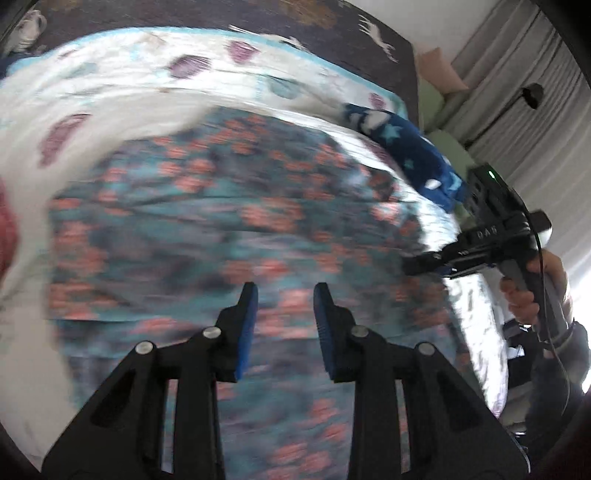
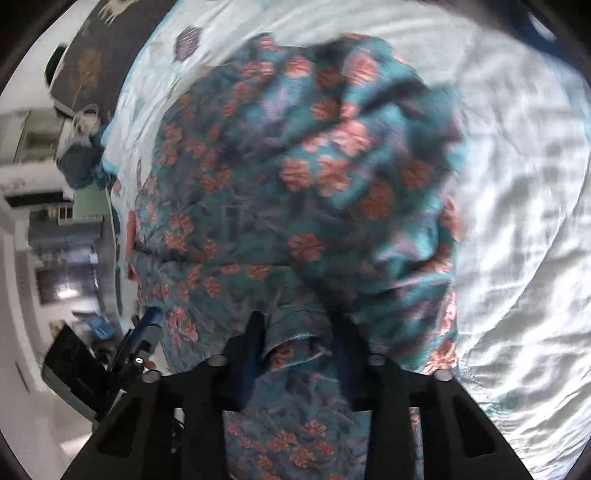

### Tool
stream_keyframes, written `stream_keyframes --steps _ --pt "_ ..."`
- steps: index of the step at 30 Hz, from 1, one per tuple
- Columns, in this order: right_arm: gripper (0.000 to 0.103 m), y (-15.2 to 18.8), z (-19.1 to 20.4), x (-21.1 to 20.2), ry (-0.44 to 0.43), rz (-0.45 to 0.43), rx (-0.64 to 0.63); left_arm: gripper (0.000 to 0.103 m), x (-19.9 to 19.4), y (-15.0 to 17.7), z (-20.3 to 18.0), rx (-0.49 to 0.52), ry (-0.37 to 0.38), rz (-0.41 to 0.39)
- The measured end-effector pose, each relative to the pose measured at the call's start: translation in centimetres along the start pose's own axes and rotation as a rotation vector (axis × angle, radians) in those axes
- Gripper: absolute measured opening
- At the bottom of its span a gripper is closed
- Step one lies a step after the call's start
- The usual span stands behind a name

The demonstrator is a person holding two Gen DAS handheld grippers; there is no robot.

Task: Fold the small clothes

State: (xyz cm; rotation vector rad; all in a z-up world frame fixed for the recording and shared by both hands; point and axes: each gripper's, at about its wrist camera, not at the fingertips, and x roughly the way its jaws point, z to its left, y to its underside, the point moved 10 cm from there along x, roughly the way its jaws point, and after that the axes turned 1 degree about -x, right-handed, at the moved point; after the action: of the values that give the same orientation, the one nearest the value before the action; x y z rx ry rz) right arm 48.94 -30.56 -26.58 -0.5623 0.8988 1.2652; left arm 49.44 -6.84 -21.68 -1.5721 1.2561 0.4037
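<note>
A teal garment with pink flowers [image 1: 229,236] lies spread on a white bedsheet [image 1: 110,103]; the left wrist view is blurred. My left gripper [image 1: 284,299] is open and empty just above the cloth. In the right wrist view the same garment [image 2: 295,177] is bunched and partly lifted. My right gripper [image 2: 299,332] has a folded edge of the cloth between its fingers, which stand apart around it. The right gripper also shows in the left wrist view [image 1: 480,240], held by a hand at the garment's right edge.
A dark blue star-print cloth [image 1: 406,151] lies at the bed's far right. A dark patterned blanket [image 1: 258,14] runs along the far side. A red item [image 1: 7,229] is at the left edge. Curtains and a lamp [image 1: 532,92] stand beyond the bed. Room furniture [image 2: 55,221] is at left.
</note>
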Motion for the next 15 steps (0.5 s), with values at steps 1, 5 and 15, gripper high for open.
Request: stream_keyframes --steps 1,5,15 --pt "0.007 -0.1 -0.1 -0.1 -0.021 -0.010 0.013 0.032 -0.5 -0.1 1.2 -0.024 -0.008 -0.007" --pt "0.007 -0.7 2.7 -3.1 -0.044 -0.111 -0.111 0.032 -2.8 -1.0 5.4 -0.109 -0.019 -0.055" --pt "0.007 -4.8 5.5 -8.7 0.066 -0.244 -0.265 0.032 -1.0 -0.2 9.8 -0.053 -0.216 -0.083"
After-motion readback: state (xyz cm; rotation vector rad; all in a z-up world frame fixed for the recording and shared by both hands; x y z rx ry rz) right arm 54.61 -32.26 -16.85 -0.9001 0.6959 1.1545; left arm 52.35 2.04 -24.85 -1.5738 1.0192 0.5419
